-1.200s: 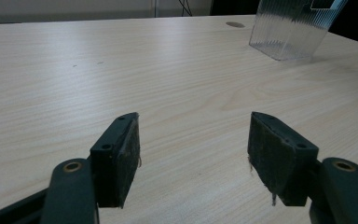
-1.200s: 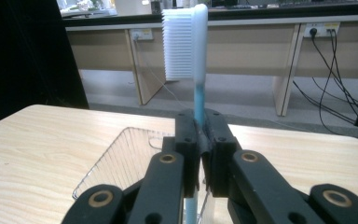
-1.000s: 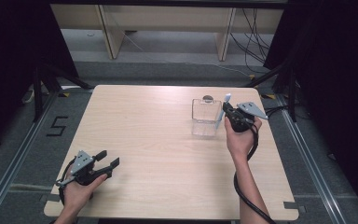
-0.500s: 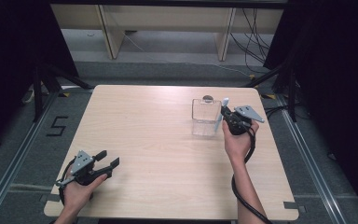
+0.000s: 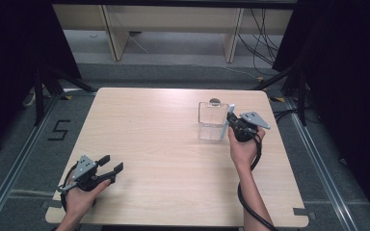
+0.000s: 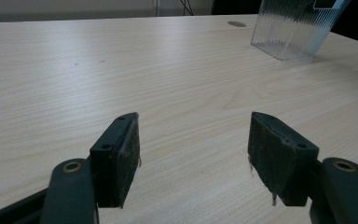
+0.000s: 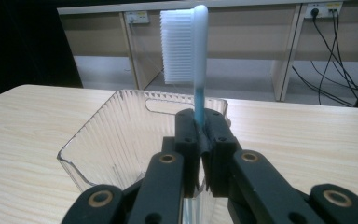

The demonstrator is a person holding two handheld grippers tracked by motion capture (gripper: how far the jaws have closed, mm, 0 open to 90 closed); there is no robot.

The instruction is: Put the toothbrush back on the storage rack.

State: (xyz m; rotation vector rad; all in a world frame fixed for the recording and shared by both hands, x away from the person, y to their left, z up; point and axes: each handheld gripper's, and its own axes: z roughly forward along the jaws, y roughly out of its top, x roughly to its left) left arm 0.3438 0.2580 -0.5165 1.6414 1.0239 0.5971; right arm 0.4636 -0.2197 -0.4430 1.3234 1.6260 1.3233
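Holding toothbrush [image 7: 198, 70] upright, right gripper [image 7: 200, 140] clamped on its handle just above the clear ribbed container [image 7: 121, 135] near the table's [image 5: 164, 159] far right edge. Lower vertically, clearing the rim before release. Left gripper [image 6: 193, 154] rests wide, empty, at the near left corner.

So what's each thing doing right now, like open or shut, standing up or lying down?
Toothbrush: upright, bristle head up, gripped by its handle, at the near rim of the box.
Clear ribbed box: upright on the table, open at the top, nothing seen inside.
Right gripper: shut on the toothbrush.
Left gripper: open, nothing between its jaws, low over the table.
Table: flat, light wood.
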